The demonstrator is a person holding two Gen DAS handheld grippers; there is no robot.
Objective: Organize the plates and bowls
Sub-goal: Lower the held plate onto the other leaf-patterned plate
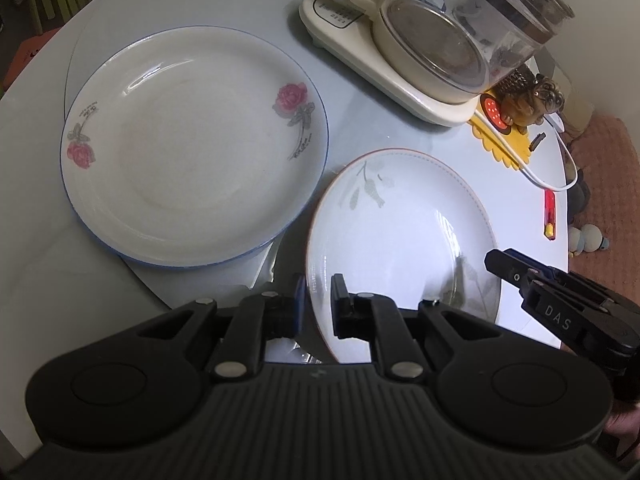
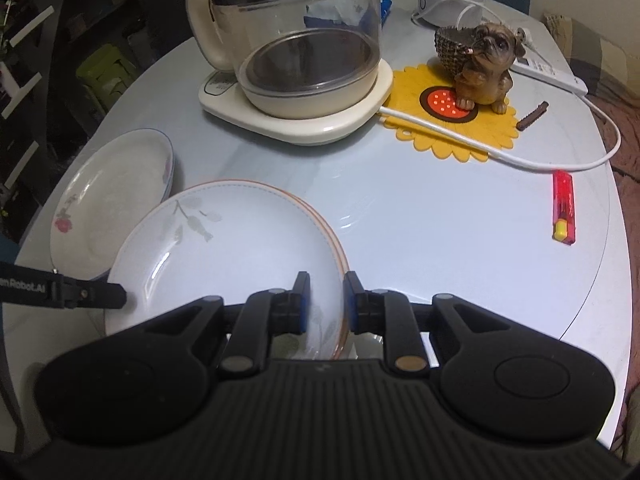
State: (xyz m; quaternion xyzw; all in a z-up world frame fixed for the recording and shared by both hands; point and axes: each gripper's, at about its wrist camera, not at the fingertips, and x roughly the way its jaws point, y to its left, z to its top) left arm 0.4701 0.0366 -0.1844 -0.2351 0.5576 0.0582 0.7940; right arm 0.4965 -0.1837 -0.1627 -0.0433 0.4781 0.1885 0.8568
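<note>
A white plate with an orange rim and grey leaf print (image 1: 404, 232) is held between both grippers; it also shows in the right wrist view (image 2: 232, 248), with a second orange rim edge just under it. My left gripper (image 1: 318, 300) is shut on its left rim. My right gripper (image 2: 326, 300) is shut on its right rim and shows in the left wrist view (image 1: 504, 264). A larger blue-rimmed plate with pink roses (image 1: 192, 148) lies to the left, also in the right wrist view (image 2: 108, 208).
A glass kettle on a cream base (image 2: 304, 76) stands at the back of the round table (image 2: 440, 240). A dog figurine (image 2: 484, 64) sits on a yellow mat (image 2: 452, 128). A white cable (image 2: 520, 160) and a red lighter (image 2: 564, 208) lie at the right.
</note>
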